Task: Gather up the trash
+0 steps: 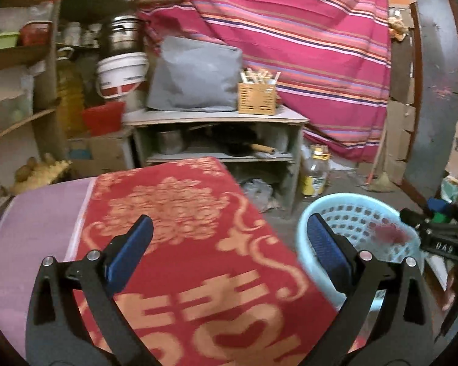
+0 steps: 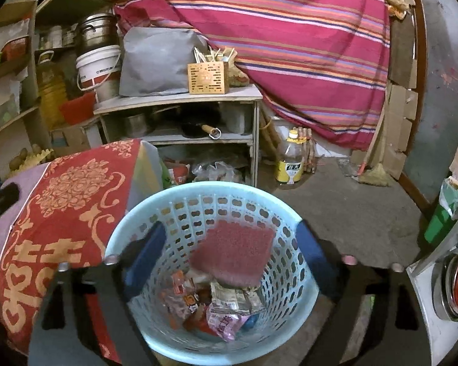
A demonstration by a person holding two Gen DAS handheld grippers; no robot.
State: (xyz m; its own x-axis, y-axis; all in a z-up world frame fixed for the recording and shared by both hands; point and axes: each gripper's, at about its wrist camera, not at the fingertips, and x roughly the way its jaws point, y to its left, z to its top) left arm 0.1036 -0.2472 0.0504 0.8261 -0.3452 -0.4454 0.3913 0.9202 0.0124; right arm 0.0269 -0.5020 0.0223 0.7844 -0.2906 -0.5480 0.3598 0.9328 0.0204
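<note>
Trash sits at the bottom of the pale blue basket (image 2: pixel 290 274), straight ahead of and below the right gripper (image 2: pixel 235 253): crumpled wrappers (image 2: pixel 226 308) in a loose heap. A reddish square scrub pad (image 2: pixel 233 253) shows blurred in the gap between the right jaws, above the wrappers and inside the basket's wall; neither pad touches it. The right jaws stand wide apart, one tip over each side of the basket's rim.

The left gripper (image 1: pixel 229 238) also has its jaws spread wide with nothing between them. Beneath and between them lies a red cloth (image 1: pixel 198 244) with orange patterns, draped over a pinkish surface (image 1: pixel 39 228). The basket sits just beyond the tip of its right-hand jaw, and past that the other gripper's black body juts in from the edge.

Ahead of both jaws stands a low grey shelf unit (image 2: pixel 180 100) carrying a grey bag (image 2: pixel 158 64) and a wooden holder (image 2: pixel 207 77) of sticks. An oil bottle (image 2: pixel 291 161) stands on the floor beside it, with a striped red sheet (image 2: pixel 290 45) hanging behind.
</note>
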